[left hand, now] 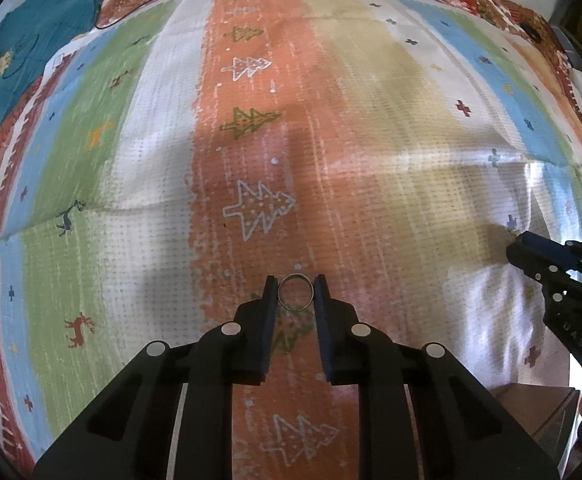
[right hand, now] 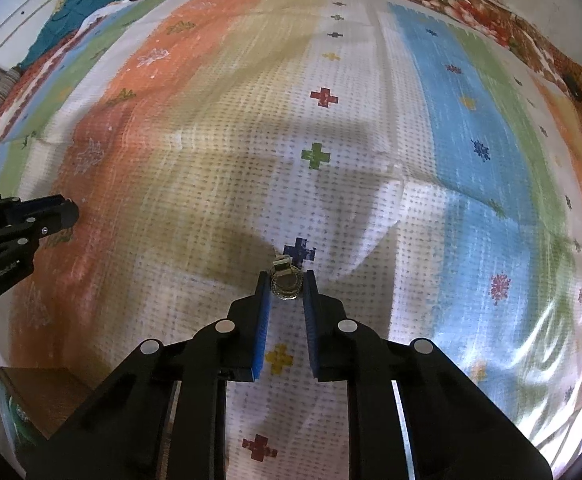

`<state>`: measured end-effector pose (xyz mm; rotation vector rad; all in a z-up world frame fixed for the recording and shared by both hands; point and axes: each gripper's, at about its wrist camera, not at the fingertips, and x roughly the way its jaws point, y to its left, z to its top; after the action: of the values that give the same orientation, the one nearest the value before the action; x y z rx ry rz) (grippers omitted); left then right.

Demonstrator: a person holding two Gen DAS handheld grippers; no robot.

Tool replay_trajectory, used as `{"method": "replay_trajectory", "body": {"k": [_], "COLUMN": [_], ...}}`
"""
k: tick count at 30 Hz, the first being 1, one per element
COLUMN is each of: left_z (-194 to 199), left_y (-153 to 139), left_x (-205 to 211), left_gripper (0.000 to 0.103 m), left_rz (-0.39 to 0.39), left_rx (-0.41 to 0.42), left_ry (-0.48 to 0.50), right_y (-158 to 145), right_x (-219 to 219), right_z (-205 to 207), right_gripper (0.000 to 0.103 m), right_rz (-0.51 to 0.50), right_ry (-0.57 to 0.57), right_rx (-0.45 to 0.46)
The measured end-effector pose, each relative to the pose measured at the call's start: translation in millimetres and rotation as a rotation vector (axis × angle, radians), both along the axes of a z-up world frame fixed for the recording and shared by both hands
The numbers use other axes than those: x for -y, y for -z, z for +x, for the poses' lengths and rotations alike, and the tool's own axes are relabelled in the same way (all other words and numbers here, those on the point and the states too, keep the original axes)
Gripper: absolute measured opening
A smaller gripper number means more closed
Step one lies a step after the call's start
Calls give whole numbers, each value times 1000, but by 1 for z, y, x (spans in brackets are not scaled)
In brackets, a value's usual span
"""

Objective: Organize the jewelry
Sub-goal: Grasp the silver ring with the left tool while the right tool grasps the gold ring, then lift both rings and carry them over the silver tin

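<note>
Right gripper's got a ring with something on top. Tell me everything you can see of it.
The ornate ring looks like dull gold-toned metal with a textured, patterned band and a small pale rectangular setting on its far side. It stands with its opening facing the camera, pinched at its sides between the blue-padded fingertips of the right gripper, above the white strip of the striped bedspread, just before a dark blue cross. Finer detail is blurred.

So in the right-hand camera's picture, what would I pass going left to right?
Left gripper → orange stripe → right gripper holding a ring → blue stripe → green stripe.
</note>
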<state>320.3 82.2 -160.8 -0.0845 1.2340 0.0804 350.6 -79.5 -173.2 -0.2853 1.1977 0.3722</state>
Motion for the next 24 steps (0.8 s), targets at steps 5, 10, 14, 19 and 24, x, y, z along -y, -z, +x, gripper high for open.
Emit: {"method": "replay_trajectory", "body": {"k": [5, 10, 14, 19, 24], "left_z": [-2, -4, -7, -10, -16], "left_y": [-8, -13, -18, -22, -26], "left_x": [4, 5, 5, 6, 7], "left_gripper": [18, 18, 18, 18, 18], "left_rz": [3, 20, 19, 23, 31], "left_rx": [8, 8, 16, 20, 22], "left_ry": [6, 12, 7, 8, 4], "right_y": [-6, -9, -15, -22, -29], "right_x": [2, 2, 1, -1, 0], "right_z": [-5, -7, -11, -17, -22], "right_gripper": [17, 17, 17, 17, 17], "right_rz": [12, 19, 26, 31, 40], "right_ry": [5, 3, -4, -21, -24], "right_rx": [10, 9, 20, 33, 43]}}
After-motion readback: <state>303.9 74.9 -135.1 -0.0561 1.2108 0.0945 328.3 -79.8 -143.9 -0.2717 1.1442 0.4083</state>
